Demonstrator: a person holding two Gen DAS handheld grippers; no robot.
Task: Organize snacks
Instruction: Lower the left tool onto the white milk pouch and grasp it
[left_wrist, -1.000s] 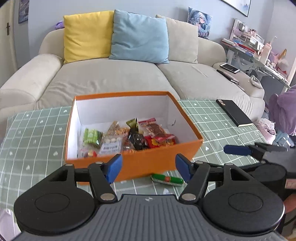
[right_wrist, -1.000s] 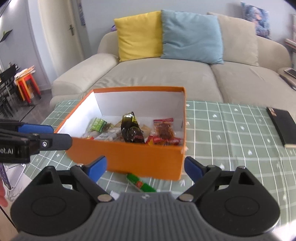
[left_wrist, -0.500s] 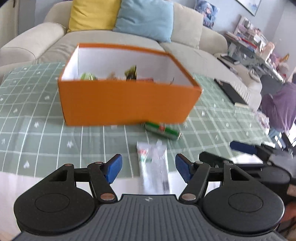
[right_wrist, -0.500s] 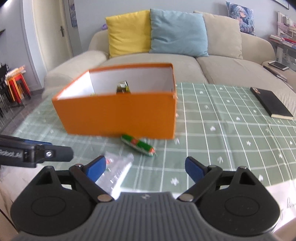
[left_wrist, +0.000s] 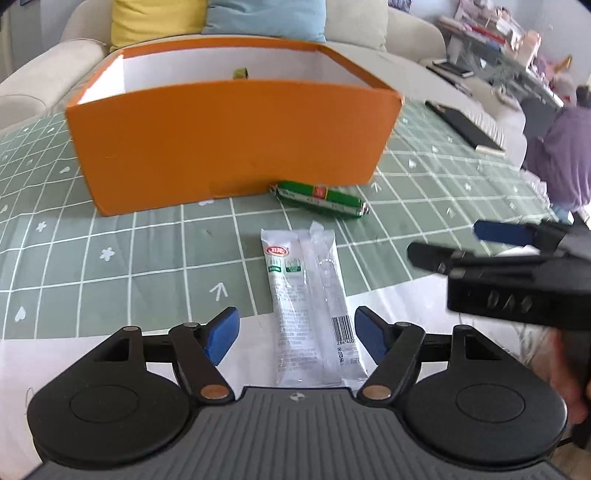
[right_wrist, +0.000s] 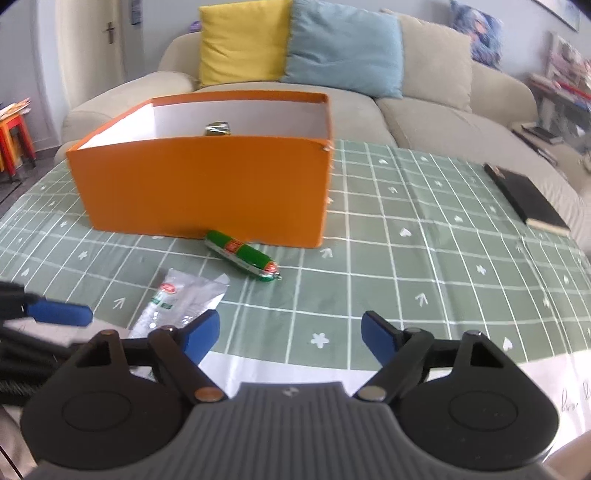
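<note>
An orange box (left_wrist: 229, 140) with a white inside stands on the green checked tablecloth; it also shows in the right wrist view (right_wrist: 207, 184). A green sausage stick (left_wrist: 321, 199) lies just in front of it, also in the right wrist view (right_wrist: 243, 256). A clear white snack packet (left_wrist: 310, 295) lies near the table's front edge, between the fingers of my open left gripper (left_wrist: 297, 338). In the right wrist view the packet (right_wrist: 181, 302) is at lower left. My right gripper (right_wrist: 288, 338) is open and empty, low over the tablecloth, and shows in the left wrist view (left_wrist: 491, 243).
A black notebook (right_wrist: 524, 199) lies on the table's right side. A beige sofa (right_wrist: 424, 110) with yellow and blue cushions stands behind the table. The tablecloth's white border (right_wrist: 535, 376) runs along the front edge. A cluttered desk (left_wrist: 498, 33) is at far right.
Both grippers have dropped lower and pulled back toward the table's front edge. The box's contents are now mostly hidden behind its front wall. The white packet now lies between my left fingers.
</note>
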